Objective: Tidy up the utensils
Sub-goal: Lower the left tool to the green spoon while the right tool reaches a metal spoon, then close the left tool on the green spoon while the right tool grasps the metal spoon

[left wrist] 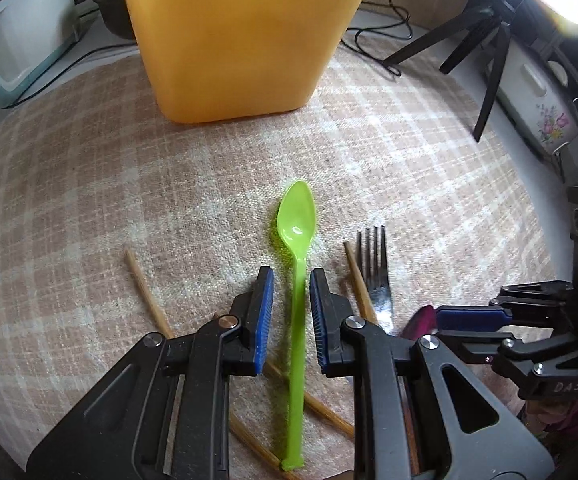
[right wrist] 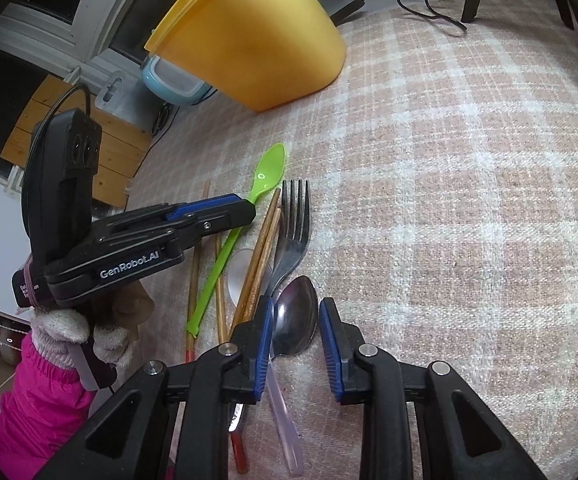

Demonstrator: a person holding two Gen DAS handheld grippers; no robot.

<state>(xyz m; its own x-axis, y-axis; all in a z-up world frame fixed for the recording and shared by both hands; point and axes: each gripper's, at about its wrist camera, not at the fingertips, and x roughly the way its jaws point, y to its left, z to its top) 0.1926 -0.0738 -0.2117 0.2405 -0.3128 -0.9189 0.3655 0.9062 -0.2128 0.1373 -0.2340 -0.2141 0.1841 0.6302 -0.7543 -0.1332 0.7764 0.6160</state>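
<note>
On the checked cloth (left wrist: pixel 89 200) lies a green plastic spoon (left wrist: pixel 297 216), bowl pointing at the orange container (left wrist: pixel 241 40). My left gripper (left wrist: pixel 292 276) is open and straddles the spoon's handle, with a gap on each side. From the right wrist view it (right wrist: pixel 249 208) hovers over the green spoon (right wrist: pixel 267 168). My right gripper (right wrist: pixel 297 308) is open around the bowl of a metal spoon (right wrist: pixel 295 320), with thin gaps at both pads. It also shows at the right edge (left wrist: pixel 439 330) of the left wrist view.
A metal fork (right wrist: pixel 295 220), several wooden chopsticks (right wrist: pixel 263 248) and a translucent spoon (right wrist: pixel 241 272) lie in a heap beside the metal spoon. The orange container (right wrist: pixel 257 40) stands at the back. A black tripod (left wrist: pixel 489 60), cables and a blue-white appliance (left wrist: pixel 17 40) ring the cloth. A gloved hand (right wrist: pixel 61 332) holds the left gripper.
</note>
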